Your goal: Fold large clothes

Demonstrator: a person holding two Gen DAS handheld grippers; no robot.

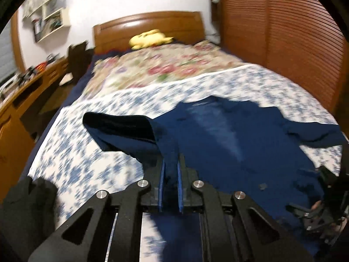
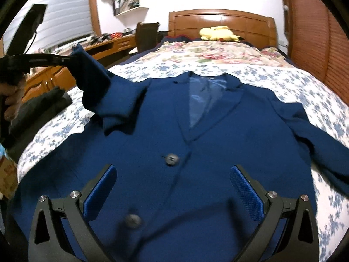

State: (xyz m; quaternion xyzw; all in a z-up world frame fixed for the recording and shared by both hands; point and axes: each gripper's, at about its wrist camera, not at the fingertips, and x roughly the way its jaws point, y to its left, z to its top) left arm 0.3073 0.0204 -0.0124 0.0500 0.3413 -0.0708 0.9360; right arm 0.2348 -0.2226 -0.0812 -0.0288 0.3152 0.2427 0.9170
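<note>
Pinching the navy jacket (image 2: 196, 152) sleeve (image 1: 122, 128), left gripper (image 1: 171, 170) lifts it; right gripper (image 2: 173, 187) gapes wide above.

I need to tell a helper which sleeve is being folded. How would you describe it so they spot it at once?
On the bed lies a navy blazer, front up. The raised sleeve is pinched in the left gripper; the other sleeve lies flat.

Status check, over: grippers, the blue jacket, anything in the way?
Left gripper shut on lifted sleeve. Right gripper open, above blue jacket spread on bed. Dark clothes beside it.
</note>
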